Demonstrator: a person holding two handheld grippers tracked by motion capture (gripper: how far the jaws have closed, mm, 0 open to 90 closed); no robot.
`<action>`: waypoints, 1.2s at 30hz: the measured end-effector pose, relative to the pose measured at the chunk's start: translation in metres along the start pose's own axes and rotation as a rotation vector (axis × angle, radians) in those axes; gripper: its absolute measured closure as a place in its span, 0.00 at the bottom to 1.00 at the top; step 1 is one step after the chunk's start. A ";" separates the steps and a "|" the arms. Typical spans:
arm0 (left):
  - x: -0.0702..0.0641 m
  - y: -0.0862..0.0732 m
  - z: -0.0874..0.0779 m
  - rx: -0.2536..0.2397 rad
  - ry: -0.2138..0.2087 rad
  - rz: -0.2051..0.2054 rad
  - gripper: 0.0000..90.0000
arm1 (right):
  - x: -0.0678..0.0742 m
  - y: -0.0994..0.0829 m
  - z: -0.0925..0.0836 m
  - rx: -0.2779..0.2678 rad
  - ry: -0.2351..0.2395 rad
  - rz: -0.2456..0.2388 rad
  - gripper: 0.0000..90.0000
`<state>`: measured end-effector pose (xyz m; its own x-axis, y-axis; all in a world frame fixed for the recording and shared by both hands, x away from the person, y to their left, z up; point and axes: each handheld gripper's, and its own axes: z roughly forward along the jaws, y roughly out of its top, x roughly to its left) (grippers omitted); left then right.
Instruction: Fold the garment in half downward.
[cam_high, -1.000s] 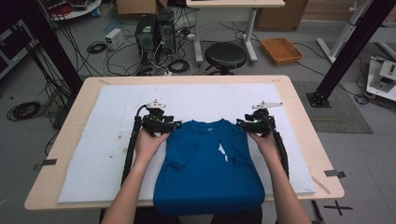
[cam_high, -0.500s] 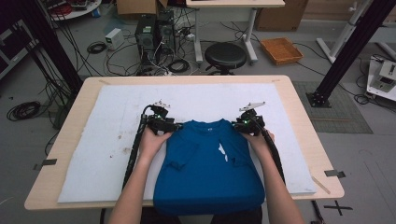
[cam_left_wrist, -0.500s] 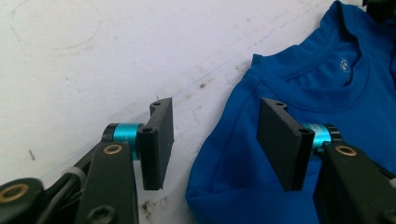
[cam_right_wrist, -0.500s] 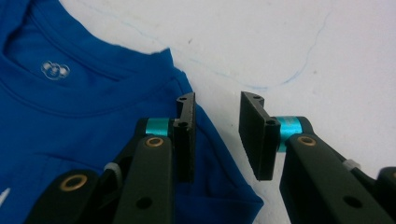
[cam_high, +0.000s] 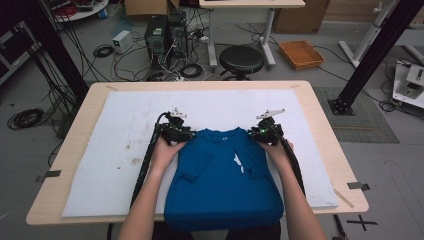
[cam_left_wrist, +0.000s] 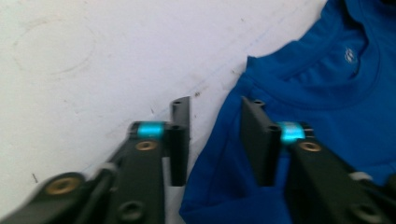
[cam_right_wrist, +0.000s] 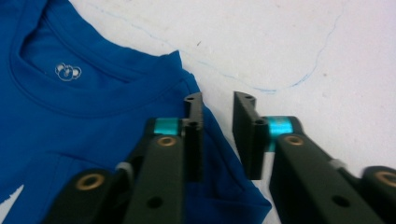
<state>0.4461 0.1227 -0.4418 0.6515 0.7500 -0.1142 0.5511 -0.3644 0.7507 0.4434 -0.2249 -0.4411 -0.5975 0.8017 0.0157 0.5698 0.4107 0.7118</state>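
Blue T-shirt (cam_high: 222, 180) lay folded on the white mat (cam_high: 110, 150) that covered the wooden worktop (cam_high: 320, 110), its collar pointing away from the person and its lower edge hanging over the near edge of the worktop. Both sleeves were turned in over the chest, and a small white patch showed near the middle of the cloth.

At the shirt's left shoulder the left tool (cam_high: 181, 135) sat low over the mat, held in the person's left hand (cam_high: 167, 149). In the left gripper view the left tool (cam_left_wrist: 212, 140) had its jaws partly apart after having just been closing; one jaw stood over bare mat and the other over the blue cloth, with the shoulder edge of the T-shirt (cam_left_wrist: 317, 107) running up between them. The pads did not press on the fabric.

At the right shoulder the right tool (cam_high: 263, 132) was held by the right hand (cam_high: 279, 152). In the right gripper view the right tool (cam_right_wrist: 217, 135) also showed a narrow gap, its jaws having just been closing, and the folded corner of the T-shirt (cam_right_wrist: 74, 116) lay between and under them. A gap was visible between each pad and the cloth, so nothing was clamped. A faint blue pen line (cam_right_wrist: 299, 79) curved across the mat beyond it.
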 end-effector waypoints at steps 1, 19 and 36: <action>0.001 0.000 0.001 -0.005 -0.016 -0.010 0.69 | -0.001 0.000 0.001 -0.002 0.004 0.003 0.80; 0.003 0.001 0.002 -0.033 0.002 0.051 0.97 | -0.006 0.002 0.000 -0.038 0.047 0.021 0.99; -0.003 0.024 -0.035 -0.168 0.012 0.119 0.97 | -0.005 0.022 -0.031 -0.213 0.049 0.062 0.99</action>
<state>0.4392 0.1313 -0.4011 0.7000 0.7141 -0.0107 0.3751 -0.3549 0.8564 0.4416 -0.2336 -0.4037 -0.5945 0.7985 0.0949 0.4776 0.2557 0.8405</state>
